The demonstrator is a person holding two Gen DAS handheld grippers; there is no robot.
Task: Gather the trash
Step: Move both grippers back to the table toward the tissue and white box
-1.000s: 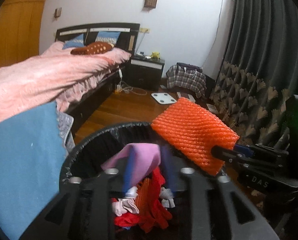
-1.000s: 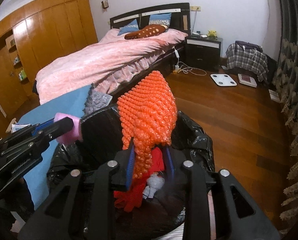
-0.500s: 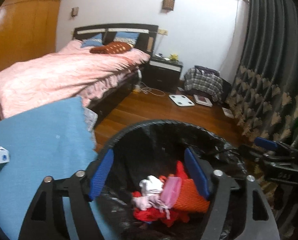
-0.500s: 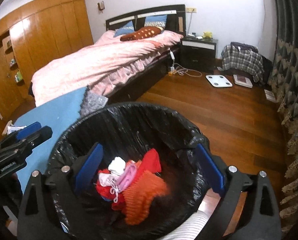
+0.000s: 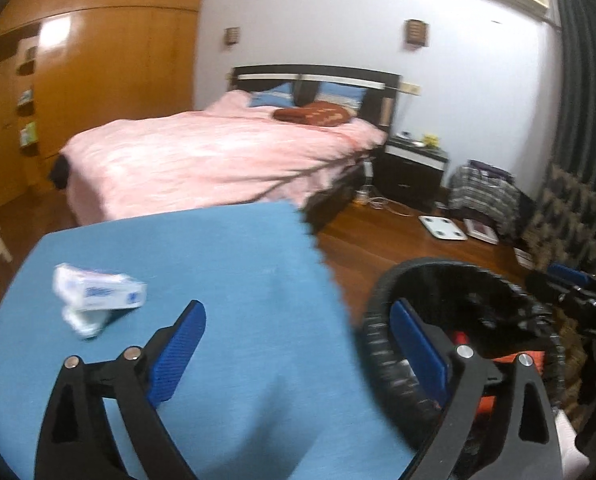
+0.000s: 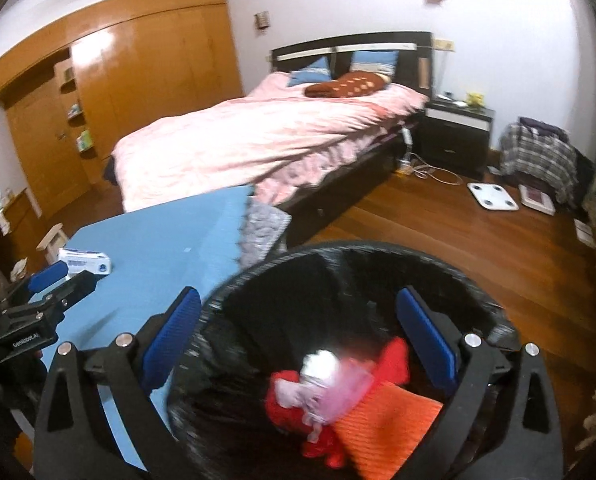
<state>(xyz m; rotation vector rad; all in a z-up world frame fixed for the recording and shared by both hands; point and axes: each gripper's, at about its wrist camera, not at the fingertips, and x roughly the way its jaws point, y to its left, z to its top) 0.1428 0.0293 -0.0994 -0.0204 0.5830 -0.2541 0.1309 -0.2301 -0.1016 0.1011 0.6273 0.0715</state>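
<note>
While trash (image 6: 349,412) fills the bin (image 6: 477,264), a box (image 5: 100,293) lies on the counter (image 5: 234,264).
Both the left gripper (image 5: 298,346) and right gripper (image 6: 298,332) are spread, empty; the box looks left to collect.

left gripper (image 6: 50,280) body, lower left of my right wrist view: white lettering, reads roughly "GenROBOT.AI", only partly legible to me
right gripper (image 5: 565,280) body, right edge of my left wrist view: white letters cut off by the frame, I make out "BAS" or "DAS"
white box (image 5: 100,292) on blue tabletop (image 5: 218,280), left of my left wrist view: blue print, too blurred to read
</note>
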